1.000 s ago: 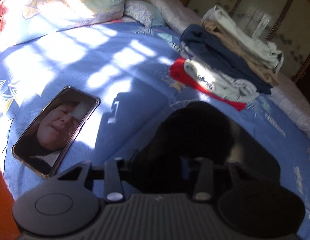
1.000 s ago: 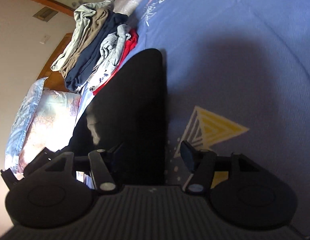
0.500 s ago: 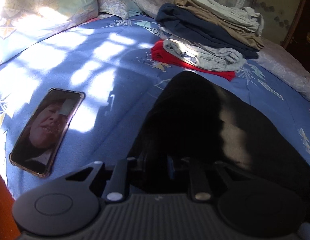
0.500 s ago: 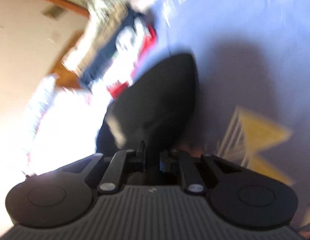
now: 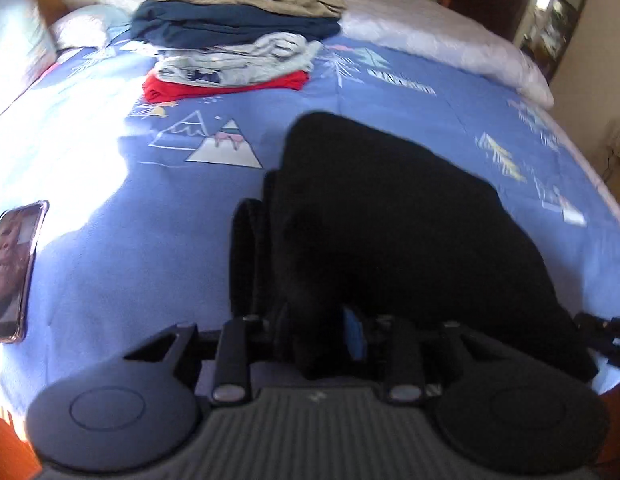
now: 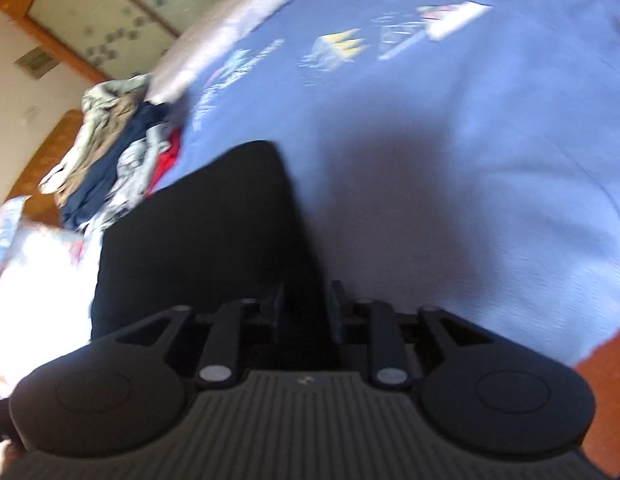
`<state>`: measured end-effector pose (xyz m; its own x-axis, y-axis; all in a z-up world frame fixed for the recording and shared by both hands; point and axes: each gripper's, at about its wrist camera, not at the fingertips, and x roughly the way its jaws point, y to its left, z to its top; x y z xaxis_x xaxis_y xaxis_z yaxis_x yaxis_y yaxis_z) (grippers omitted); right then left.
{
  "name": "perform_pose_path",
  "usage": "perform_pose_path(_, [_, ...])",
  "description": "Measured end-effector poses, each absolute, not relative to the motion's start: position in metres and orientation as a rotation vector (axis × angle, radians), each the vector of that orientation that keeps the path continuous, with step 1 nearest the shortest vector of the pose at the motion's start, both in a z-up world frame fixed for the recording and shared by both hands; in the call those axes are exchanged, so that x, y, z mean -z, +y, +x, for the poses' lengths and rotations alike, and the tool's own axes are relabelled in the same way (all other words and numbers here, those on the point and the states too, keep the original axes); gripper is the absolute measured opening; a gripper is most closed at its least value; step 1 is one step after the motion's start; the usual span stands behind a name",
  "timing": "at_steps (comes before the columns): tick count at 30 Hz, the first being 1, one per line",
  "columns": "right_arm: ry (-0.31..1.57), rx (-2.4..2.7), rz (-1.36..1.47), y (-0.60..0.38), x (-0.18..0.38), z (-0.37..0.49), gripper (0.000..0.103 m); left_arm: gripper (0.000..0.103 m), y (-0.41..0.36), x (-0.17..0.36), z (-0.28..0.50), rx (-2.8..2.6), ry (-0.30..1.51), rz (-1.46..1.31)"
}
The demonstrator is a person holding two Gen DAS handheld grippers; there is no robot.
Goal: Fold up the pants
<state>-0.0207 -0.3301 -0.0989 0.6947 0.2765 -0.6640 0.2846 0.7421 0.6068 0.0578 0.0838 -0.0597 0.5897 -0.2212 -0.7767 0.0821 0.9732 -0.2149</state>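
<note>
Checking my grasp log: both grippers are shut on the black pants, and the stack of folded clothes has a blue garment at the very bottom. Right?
Not quite. The bottom garment of the folded stack is red, as the left wrist view shows; the navy one lies higher up. Left gripper and right gripper do clamp the black pants.

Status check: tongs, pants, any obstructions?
Left tongs shut on black pants. Right tongs shut on same pants. Folded clothes stack beyond, phone at left, both apart from pants.
</note>
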Motion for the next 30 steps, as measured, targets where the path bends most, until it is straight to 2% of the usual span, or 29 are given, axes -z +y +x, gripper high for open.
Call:
perform_pose_path(4, [0.693,-0.052,0.719,-0.337,0.071,-0.012,0.039,0.027,0.125,0.020,0.057,0.148,0.802,-0.363])
perform_pose_path(9, [0.655,-0.214,0.660,-0.293,0.056,0.041,0.039,0.028,0.083,0.001,0.089,0.319,0.719,-0.345])
perform_pose_path(11, [0.662,-0.284,0.680,-0.274,0.058,0.058,0.039,0.030,0.066,0.011,0.103,0.362,0.697,-0.337])
perform_pose_path(14, [0.700,-0.369,0.687,-0.246,0.072,0.082,0.039,0.030,0.056,0.051,0.129,0.316,0.792,-0.321])
perform_pose_path(15, [0.735,-0.381,0.700,-0.239,0.081,0.090,0.039,0.028,0.057,0.067,0.135,0.265,0.846,-0.304])
perform_pose_path(16, [0.780,-0.375,0.716,-0.234,0.095,0.099,0.039,0.022,0.060,0.084,0.141,0.215,0.904,-0.281])
perform_pose_path(17, [0.840,-0.349,0.718,-0.231,0.112,0.106,0.037,0.007,0.066,0.103,0.146,0.181,0.941,-0.261])
perform_pose_path(18, [0.893,-0.332,0.711,-0.229,0.132,0.113,0.025,0.006,0.075,0.111,0.145,0.190,0.902,-0.271])
perform_pose_path(19, [0.888,-0.311,0.726,-0.232,0.148,0.113,0.005,0.006,0.083,0.114,0.144,0.214,0.889,-0.309])
perform_pose_path(20, [0.851,-0.335,0.804,-0.241,0.159,0.110,0.000,0.006,0.089,0.113,0.143,0.216,0.906,-0.348])
perform_pose_path(22, [0.862,-0.338,0.888,-0.250,0.162,0.109,0.000,0.006,0.088,0.108,0.147,0.210,0.933,-0.333])
perform_pose_path(25, [0.871,-0.336,0.862,-0.250,0.152,0.101,0.000,0.006,0.082,0.103,0.141,0.201,0.924,-0.266])
perform_pose_path(27, [0.859,-0.334,0.938,-0.258,0.148,0.089,0.012,0.007,0.084,0.096,0.135,0.208,0.916,-0.270])
perform_pose_path(28, [0.846,-0.332,0.968,-0.264,0.145,0.079,0.016,0.015,0.089,0.092,0.130,0.210,0.917,-0.293])
perform_pose_path(29, [0.832,-0.323,0.978,-0.270,0.142,0.067,0.029,0.031,0.096,0.088,0.124,0.205,0.913,-0.321])
perform_pose_path(30, [0.817,-0.310,0.973,-0.278,0.137,0.054,0.042,0.040,0.102,0.084,0.116,0.192,0.900,-0.339])
